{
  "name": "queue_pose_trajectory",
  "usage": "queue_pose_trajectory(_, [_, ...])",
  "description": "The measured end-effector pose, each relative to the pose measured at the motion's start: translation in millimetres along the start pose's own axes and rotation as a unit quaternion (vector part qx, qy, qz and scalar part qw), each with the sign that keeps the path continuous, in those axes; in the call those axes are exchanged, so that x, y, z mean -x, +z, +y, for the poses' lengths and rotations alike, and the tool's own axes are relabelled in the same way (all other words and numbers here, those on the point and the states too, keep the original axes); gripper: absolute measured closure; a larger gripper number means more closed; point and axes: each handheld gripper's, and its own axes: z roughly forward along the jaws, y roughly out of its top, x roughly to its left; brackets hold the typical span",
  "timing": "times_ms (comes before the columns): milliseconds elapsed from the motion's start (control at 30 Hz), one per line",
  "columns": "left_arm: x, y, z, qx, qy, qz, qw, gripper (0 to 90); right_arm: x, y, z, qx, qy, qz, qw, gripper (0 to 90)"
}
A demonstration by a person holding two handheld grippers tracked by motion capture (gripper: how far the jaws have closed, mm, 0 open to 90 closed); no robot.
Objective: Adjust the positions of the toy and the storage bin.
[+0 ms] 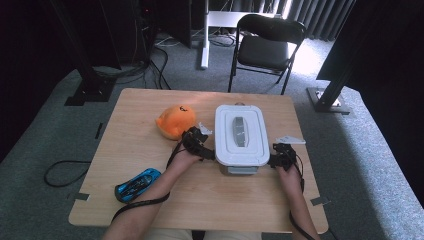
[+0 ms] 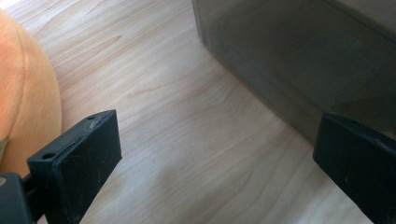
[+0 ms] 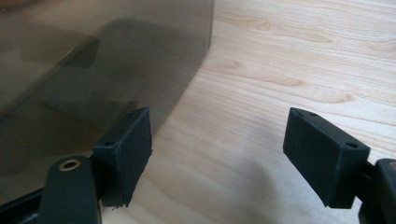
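Jaws wide — both grippers flank lidded box, contents unseen.

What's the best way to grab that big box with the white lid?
Probably with both at once, from its two long sides. The box is too wide for one pair of jaws, and the left gripper and right gripper already flank it, open, beneath the overhanging lid.

The right gripper hangs low over the pale wooden surface, its black jaws spread wide; a smoky translucent box stands just beside the left jaw; between the jaws lies bare wood.
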Motion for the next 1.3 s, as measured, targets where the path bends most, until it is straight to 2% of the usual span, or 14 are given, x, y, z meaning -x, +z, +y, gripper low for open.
queue_pose_trajectory(167, [0.2, -6.1, -8.3, 0.004, -0.003, 0.002, 1.0, 1.6, -11.4, -5.2, -3.8, 0.003, -0.012, 0.007, 0.9999, 23.2])
queue_pose_trajectory(300, [4.9, -12.3, -17.4, 0.007, 0.007, 0.007, 0.9999, 1.6, -18.0, -7.7, -6.6, 0.007, -0.015, 0.013, 0.9998, 23.2])
queue_pose_trajectory(500, [9.2, -18.3, -23.6, 0.007, 0.014, 0.002, 0.9999, 1.6, -23.2, -12.0, -8.7, 0.013, -0.02, 0.013, 0.9996, 23.2])
queue_pose_trajectory(600, [4.7, -16.5, -27.9, 0.016, 0.001, -0.01, 0.9998, 1.5, -20.6, -11.9, -10.2, 0.014, -0.013, 0.013, 0.9997, 20.2])
queue_pose_trajectory(633, [4.7, -16.5, -27.9, 0.016, 0.001, -0.01, 0.9998, 1.5, -19.7, -11.4, -10.3, 0.014, -0.009, 0.013, 0.9998, 19.0])
queue_pose_trajectory(700, [-4.1, -10.4, -31.0, 0.007, -0.01, 0.005, 0.9999, 1.5, -18.5, -8.2, -10.7, 0.01, -0.01, 0.008, 0.9999, 17.8])
queue_pose_trajectory(733, [-7.7, -8.5, -31.2, 0.004, -0.019, 0.002, 0.9998, 1.5, -17.4, -5.6, -10.8, 0.007, -0.01, -0.001, 0.9999, 17.7])
queue_pose_trajectory(767, [-7.7, -8.5, -31.2, 0.004, -0.019, 0.002, 0.9998, 1.5, -17.4, -5.6, -10.8, 0.007, -0.01, -0.001, 0.9999, 17.7])
queue_pose_trajectory(800, [-12.6, -5.0, -29.6, 0.004, -0.026, 0.003, 0.9996, 1.5, -12.3, 1.2, -9.9, -0.002, -0.001, -0.006, 1.0, 17.8])
queue_pose_trajectory(967, [-21.7, 0.4, -19.1, 0.007, -0.033, 0.009, 0.9994, 1.5, -2.8, 10.6, -3.4, -0.009, 0.01, -0.018, 0.9998, 17.8])
queue_pose_trajectory(1000, [-24.4, 0.9, -15.2, 0.011, -0.04, 0.009, 0.9991, 1.5, -0.7, 12.2, -1.5, -0.007, 0.013, -0.018, 0.9997, 17.7])
queue_pose_trajectory(1200, [-31.6, 5.3, 0.8, 0.017, -0.042, 0.012, 0.9989, 1.5, 7.5, 18.6, 11.9, -0.001, 0.023, -0.02, 0.9995, 17.8])
queue_pose_trajectory(1267, [-30.7, 8.1, 4.2, 0.011, -0.033, 0.004, 0.9994, 1.5, 10.2, 20.6, 16.2, 0.003, 0.025, -0.015, 0.9996, 17.7])
queue_pose_trajectory(1300, [-29.6, 9.7, 5.6, 0.005, -0.02, 0.012, 0.9997, 1.5, 10.9, 21.5, 18.1, 0.003, 0.027, -0.013, 0.9996, 17.7])
